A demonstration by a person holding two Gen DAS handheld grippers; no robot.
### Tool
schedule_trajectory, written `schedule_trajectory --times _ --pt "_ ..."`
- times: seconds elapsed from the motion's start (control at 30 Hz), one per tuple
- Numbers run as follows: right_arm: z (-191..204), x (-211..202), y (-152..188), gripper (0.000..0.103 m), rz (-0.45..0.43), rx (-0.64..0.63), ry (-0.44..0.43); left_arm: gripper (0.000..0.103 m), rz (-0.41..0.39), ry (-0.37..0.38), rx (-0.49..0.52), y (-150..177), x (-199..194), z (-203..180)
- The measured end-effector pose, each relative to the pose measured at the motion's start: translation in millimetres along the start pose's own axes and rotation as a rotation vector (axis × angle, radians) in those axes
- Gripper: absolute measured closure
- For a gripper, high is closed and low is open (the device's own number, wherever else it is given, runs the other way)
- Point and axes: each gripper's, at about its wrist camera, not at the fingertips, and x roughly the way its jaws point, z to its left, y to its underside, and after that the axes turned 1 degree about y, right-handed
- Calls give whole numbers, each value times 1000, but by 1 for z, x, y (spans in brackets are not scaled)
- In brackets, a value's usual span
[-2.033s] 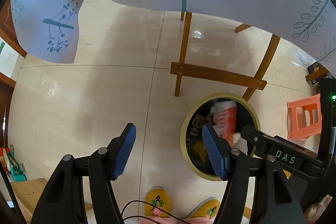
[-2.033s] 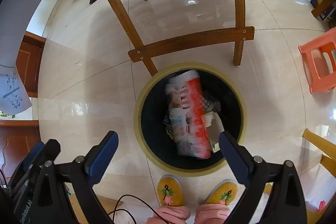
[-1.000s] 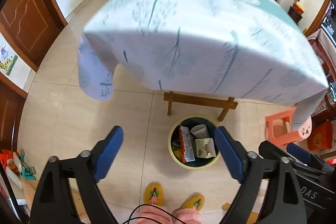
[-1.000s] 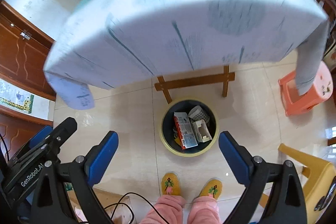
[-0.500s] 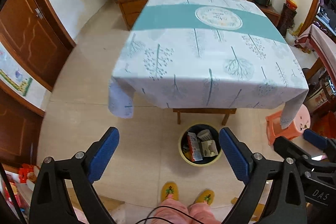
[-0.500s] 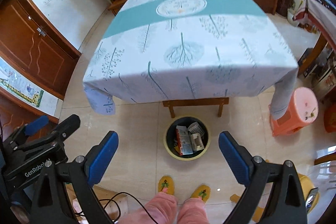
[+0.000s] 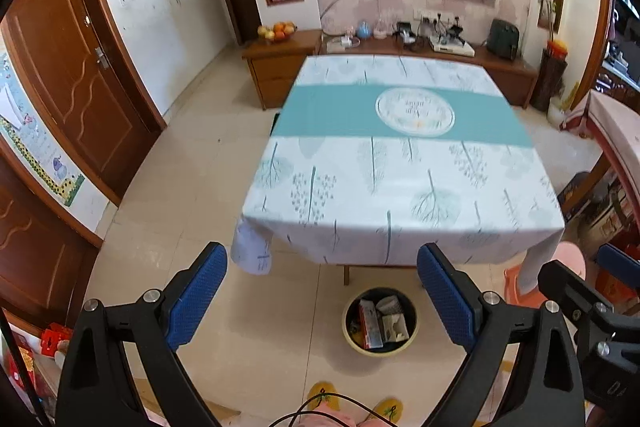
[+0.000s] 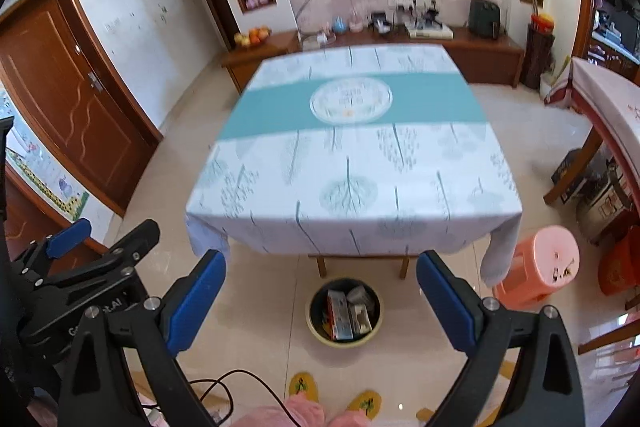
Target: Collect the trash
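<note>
A round yellow-rimmed trash bin [image 7: 348, 333] stands on the floor by the table's near edge and holds a red-and-white package [image 7: 367, 323] and paper boxes. It also shows in the right wrist view [image 8: 313, 325]. My left gripper [image 7: 322, 295] is open and empty, held high above the floor. My right gripper [image 8: 320, 297] is open and empty, also high up. The table [image 7: 400, 163] carries a white and teal cloth with nothing on it.
A pink stool [image 8: 540, 267] stands right of the bin. A wooden sideboard [image 7: 400, 55] with fruit and devices lines the far wall under a TV. Brown doors [image 7: 76, 75] are on the left. A second covered table [image 8: 608, 95] is at right. My slippered feet [image 8: 336, 397] are below.
Both grippers have risen and tilted up from close above the bin. The view went from the bin under the table to the whole table top and the room.
</note>
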Motion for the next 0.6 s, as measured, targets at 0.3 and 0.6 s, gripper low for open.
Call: schedule_trajectory --times 0.3,0.6 --pt "1 -39 -16 6 -104 -2 -30 8 -77 27 -49 -17 -44 -7" --pt "-3 -51 -17 6 -141 1 -38 8 -96 16 -58 -20 -57 -15"
